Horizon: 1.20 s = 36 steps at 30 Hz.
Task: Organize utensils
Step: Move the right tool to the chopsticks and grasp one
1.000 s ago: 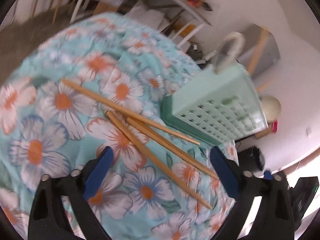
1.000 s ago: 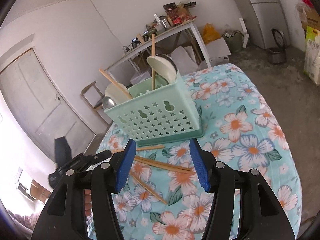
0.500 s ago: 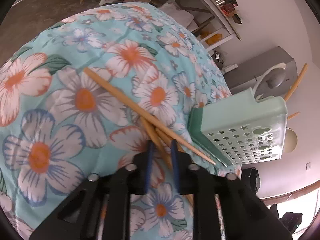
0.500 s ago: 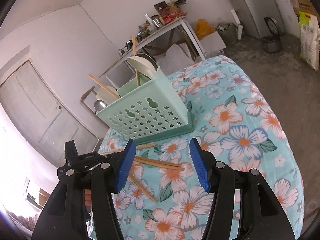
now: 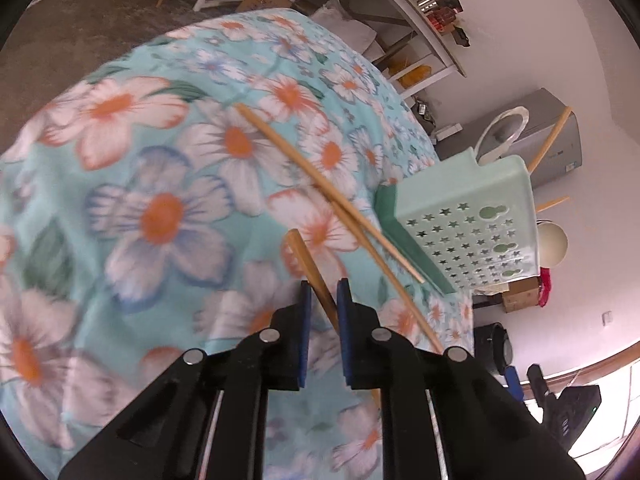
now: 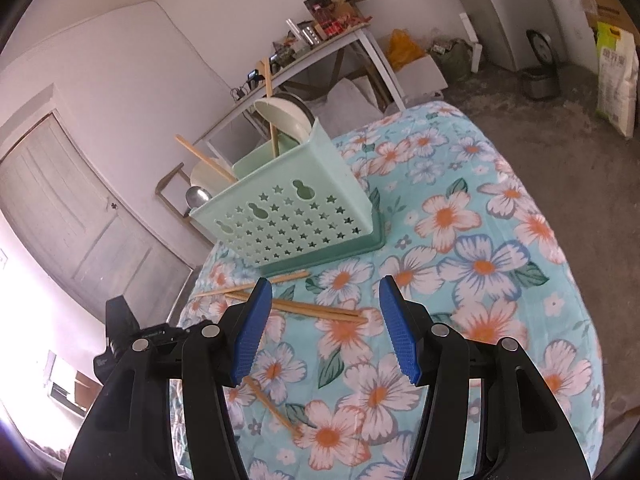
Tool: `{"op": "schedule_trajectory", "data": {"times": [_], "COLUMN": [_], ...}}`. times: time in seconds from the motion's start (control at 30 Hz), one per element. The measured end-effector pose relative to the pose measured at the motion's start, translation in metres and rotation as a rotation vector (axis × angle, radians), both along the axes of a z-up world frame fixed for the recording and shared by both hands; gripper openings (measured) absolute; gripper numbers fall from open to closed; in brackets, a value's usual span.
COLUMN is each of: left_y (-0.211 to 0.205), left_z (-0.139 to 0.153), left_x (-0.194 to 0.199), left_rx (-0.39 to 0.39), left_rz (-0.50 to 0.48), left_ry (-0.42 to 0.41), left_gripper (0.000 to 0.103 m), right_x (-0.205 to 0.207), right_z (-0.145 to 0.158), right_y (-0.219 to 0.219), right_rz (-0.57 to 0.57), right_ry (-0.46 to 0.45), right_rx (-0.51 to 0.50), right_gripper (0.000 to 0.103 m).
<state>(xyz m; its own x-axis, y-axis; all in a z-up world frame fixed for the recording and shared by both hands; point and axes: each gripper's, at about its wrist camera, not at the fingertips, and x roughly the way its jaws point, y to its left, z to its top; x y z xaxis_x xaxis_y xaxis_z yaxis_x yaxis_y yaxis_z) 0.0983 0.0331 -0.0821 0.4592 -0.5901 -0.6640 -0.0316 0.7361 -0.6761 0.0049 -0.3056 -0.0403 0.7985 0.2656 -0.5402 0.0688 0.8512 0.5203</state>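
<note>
My left gripper (image 5: 322, 289) is shut on a wooden chopstick (image 5: 309, 267), lifted off the floral cloth; that chopstick shows in the right wrist view (image 6: 272, 407) too. Two more chopsticks (image 5: 320, 186) lie crossed on the cloth beside the mint perforated utensil basket (image 5: 468, 220). In the right wrist view the basket (image 6: 296, 216) holds white spoons, a metal spoon and chopsticks. Chopsticks (image 6: 316, 309) lie in front of it. My right gripper (image 6: 324, 332) is open and empty above the cloth.
The floral tablecloth (image 6: 480, 280) covers the table, whose edges drop away to a grey floor. A cluttered shelf table (image 6: 332, 36) stands against the back wall, with a door (image 6: 68, 216) at left. A sack and pot (image 6: 538, 80) stand at right.
My left gripper closed from wide open onto one chopstick and raised its end off the cloth. My right gripper stayed open and drew slightly nearer the basket.
</note>
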Motion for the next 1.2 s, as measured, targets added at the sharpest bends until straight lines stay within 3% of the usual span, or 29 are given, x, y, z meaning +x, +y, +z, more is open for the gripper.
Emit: {"op": "schedule_trajectory", "data": {"times": [0.13, 0.27, 0.5, 0.77, 0.87, 1.13, 1.2], "left_y": [0.011, 0.011, 0.009, 0.010, 0.011, 0.014, 0.014], "left_z": [-0.006, -0.010, -0.013, -0.016, -0.016, -0.019, -0.018], "left_x": [-0.004, -0.003, -0.001, -0.002, -0.003, -0.003, -0.004], "left_rx": [0.003, 0.009, 0.015, 0.001, -0.002, -0.012, -0.012], "left_rz": [0.015, 0.009, -0.007, -0.009, -0.012, -0.023, -0.024], "left_ry": [-0.001, -0.023, -0.039, -0.056, -0.061, -0.065, -0.069], "left_gripper": [0.012, 0.012, 0.013, 0.013, 0.013, 0.013, 0.014], "right_x": [0.007, 0.019, 0.058, 0.094, 0.102, 0.106, 0.105], "right_z": [-0.012, -0.020, -0.024, -0.036, -0.045, -0.056, -0.053], "right_y": [0.004, 0.019, 0.075, 0.139, 0.152, 0.159, 0.159], "right_rz": [0.013, 0.071, 0.237, 0.429, 0.452, 0.456, 0.466], "right_ry": [0.068, 0.130, 0.146, 0.085, 0.094, 0.094, 0.092], "right_rx": [0.008, -0.049, -0.391, -0.616, -0.696, -0.716, -0.676], "right_gripper": [0.054, 0.054, 0.049, 0.034, 0.027, 0.001, 0.000]}}
